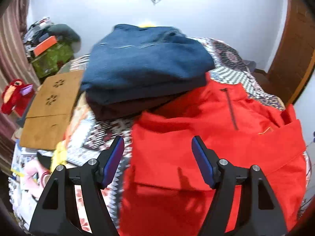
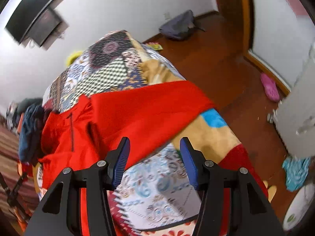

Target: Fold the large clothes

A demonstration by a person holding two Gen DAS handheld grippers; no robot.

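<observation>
1. The soft red zip-neck top [image 1: 216, 137] could slide off the bed [image 2: 206, 133] – its sleeve lies right at the bed's right edge.
2. The top looks bright, crumpled and half folded, with a dark zip at the neck.
3. It lies on the bed's near right part, touching the folded blue and brown pile [image 1: 145, 68].
4. The left gripper [image 1: 157, 161] stands wide and empty; the right gripper [image 2: 154, 161] is partly spread – holding nothing.

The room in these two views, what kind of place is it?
Most likely a bedroom at home: a bed under a patchwork quilt, a wall-mounted screen, and a pink slipper on the wooden floor.
</observation>
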